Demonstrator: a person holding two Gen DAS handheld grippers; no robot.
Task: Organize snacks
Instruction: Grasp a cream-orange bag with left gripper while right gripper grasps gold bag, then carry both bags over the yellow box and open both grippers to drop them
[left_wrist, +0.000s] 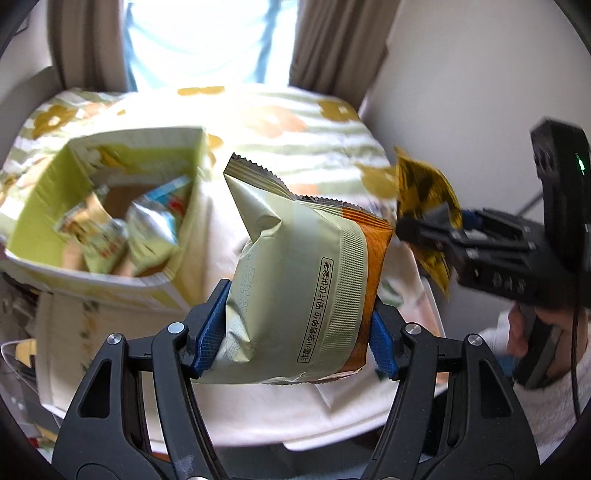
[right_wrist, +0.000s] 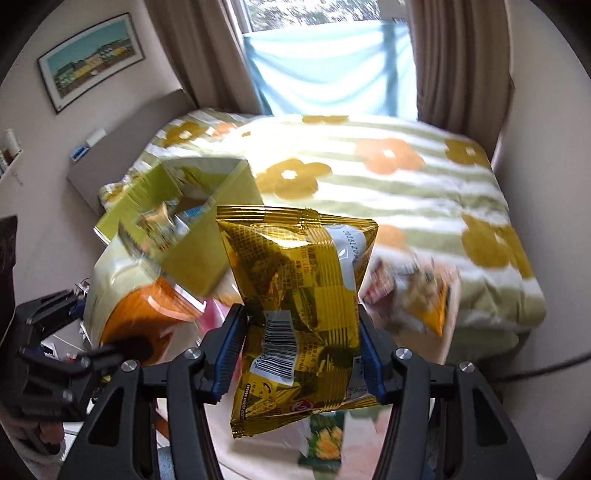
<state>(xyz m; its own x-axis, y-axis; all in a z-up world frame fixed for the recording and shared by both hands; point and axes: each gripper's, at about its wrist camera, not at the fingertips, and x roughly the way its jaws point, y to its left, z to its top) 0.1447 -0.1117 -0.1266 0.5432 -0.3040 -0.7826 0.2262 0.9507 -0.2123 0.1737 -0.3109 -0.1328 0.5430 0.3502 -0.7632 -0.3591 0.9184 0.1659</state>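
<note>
My left gripper (left_wrist: 297, 332) is shut on a silver-green snack bag with an orange edge (left_wrist: 299, 273), held up above the bed; the same bag (right_wrist: 125, 295) shows at the left of the right wrist view. My right gripper (right_wrist: 301, 354) is shut on a gold foil snack bag (right_wrist: 303, 302), also lifted; that bag (left_wrist: 424, 199) and the right gripper (left_wrist: 424, 236) appear at the right of the left wrist view. A yellow-green cardboard box (left_wrist: 33, 206) holding several snack packs (left_wrist: 147, 225) stands on the bed to the left; the box (right_wrist: 192, 251) is partly hidden behind the bags.
A flowered blanket (right_wrist: 388, 177) covers the bed. More snack packs (right_wrist: 428, 295) lie on a pale cloth to the right, and a green pack (right_wrist: 325, 439) lies below the gold bag. Curtains (right_wrist: 199, 55) and a window stand behind; a hand (left_wrist: 517, 328) holds the right gripper.
</note>
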